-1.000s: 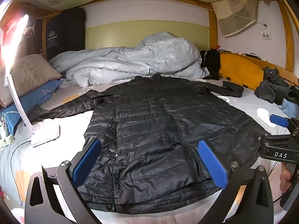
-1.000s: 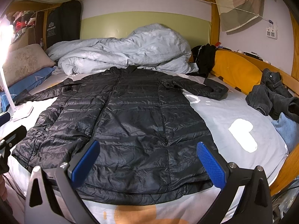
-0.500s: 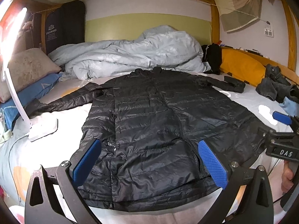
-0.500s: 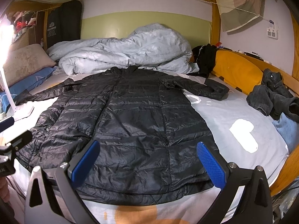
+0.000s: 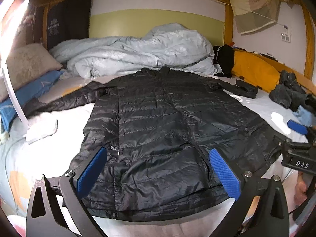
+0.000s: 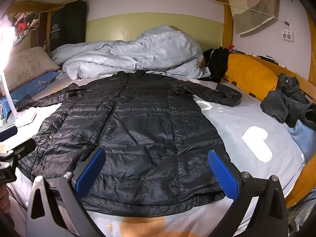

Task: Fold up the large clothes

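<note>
Black quilted coat (image 5: 162, 130) lay flat and unfolded across the bed (image 6: 246, 122), hem at the near edge, sleeves spread. Left tongs (image 5: 158, 169) and right tongs (image 6: 156, 169) hovered wide apart, empty. Folding not yet begun.

Your left gripper (image 5: 158, 168) sat low in the frame, jaws spread wide, gripping nothing. Your right gripper (image 6: 157, 169) matched it, wide apart and empty.

One black coat (image 6: 136, 130), one duvet (image 6: 126, 57), two pillows (image 6: 25, 67) (image 6: 33, 86) — one lamp (image 5: 39, 128), two grippers (image 5: 158, 169) (image 6: 156, 167)
</note>
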Demonstrator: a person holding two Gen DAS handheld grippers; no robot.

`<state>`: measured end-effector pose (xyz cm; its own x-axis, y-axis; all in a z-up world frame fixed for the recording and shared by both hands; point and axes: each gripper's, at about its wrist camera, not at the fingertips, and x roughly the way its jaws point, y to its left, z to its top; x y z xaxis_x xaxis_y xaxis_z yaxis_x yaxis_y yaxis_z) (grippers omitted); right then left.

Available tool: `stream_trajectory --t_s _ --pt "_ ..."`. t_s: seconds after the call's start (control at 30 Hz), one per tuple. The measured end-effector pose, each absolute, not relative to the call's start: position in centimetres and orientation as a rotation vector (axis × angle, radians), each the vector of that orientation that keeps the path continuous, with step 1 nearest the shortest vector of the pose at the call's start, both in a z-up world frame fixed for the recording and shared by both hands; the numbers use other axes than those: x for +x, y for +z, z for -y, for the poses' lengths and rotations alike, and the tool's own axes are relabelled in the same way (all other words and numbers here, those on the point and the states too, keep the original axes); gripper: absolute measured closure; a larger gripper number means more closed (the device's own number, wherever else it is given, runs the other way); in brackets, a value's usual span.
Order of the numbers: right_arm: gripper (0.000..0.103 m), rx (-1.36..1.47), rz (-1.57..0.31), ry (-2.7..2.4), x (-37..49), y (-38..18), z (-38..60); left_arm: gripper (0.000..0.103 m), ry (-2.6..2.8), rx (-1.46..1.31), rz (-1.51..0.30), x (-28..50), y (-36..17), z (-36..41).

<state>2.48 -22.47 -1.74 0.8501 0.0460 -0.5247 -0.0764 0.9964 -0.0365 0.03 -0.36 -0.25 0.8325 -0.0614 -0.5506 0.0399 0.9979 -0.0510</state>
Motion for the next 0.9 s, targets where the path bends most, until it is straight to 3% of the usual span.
stream_trajectory --t_s 0.9 --pt "0.0 -0.061 -0.551 0.06 2.69 -1.84 22.39 0.0 -0.065 -0.03 -0.607 -0.02 -0.46 0.18"
